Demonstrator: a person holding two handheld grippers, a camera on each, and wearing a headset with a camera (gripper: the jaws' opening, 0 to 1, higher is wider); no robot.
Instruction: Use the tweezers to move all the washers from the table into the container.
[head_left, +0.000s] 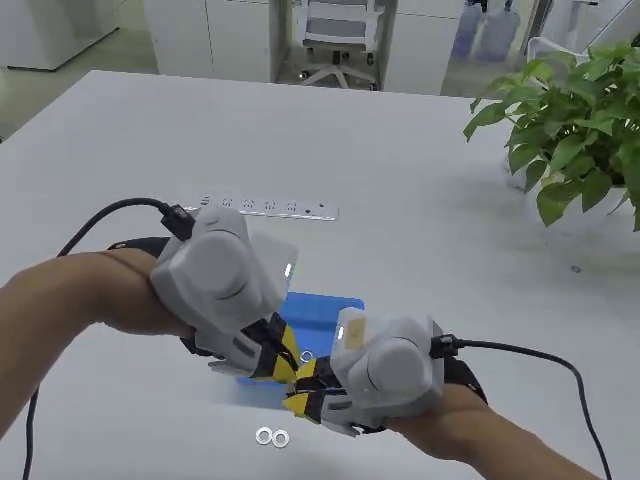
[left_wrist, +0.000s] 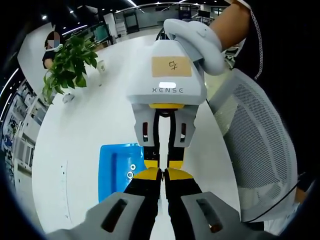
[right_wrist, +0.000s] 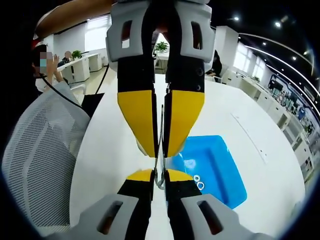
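Note:
My two grippers meet tip to tip over the near edge of the blue tray (head_left: 322, 310). The left gripper (head_left: 283, 358) comes from the left and the right gripper (head_left: 303, 388) from below right. In the right gripper view the thin metal tweezers (right_wrist: 160, 150) run between my own jaws (right_wrist: 159, 176) and the left gripper's (right_wrist: 161, 131) big yellow pads, and both pairs are pressed on them. In the left gripper view my jaws (left_wrist: 162, 175) are shut, facing the right gripper (left_wrist: 163, 161). Two washers (head_left: 272, 437) lie on the table near me. Two washers (right_wrist: 198, 181) lie in the tray (right_wrist: 220, 165).
A white power strip (head_left: 268, 208) lies beyond the tray. A potted plant (head_left: 575, 120) stands at the far right of the white table. Cables trail from both grippers. A mesh chair (left_wrist: 255, 150) stands behind me, and an office chair (head_left: 335, 30) is past the far edge.

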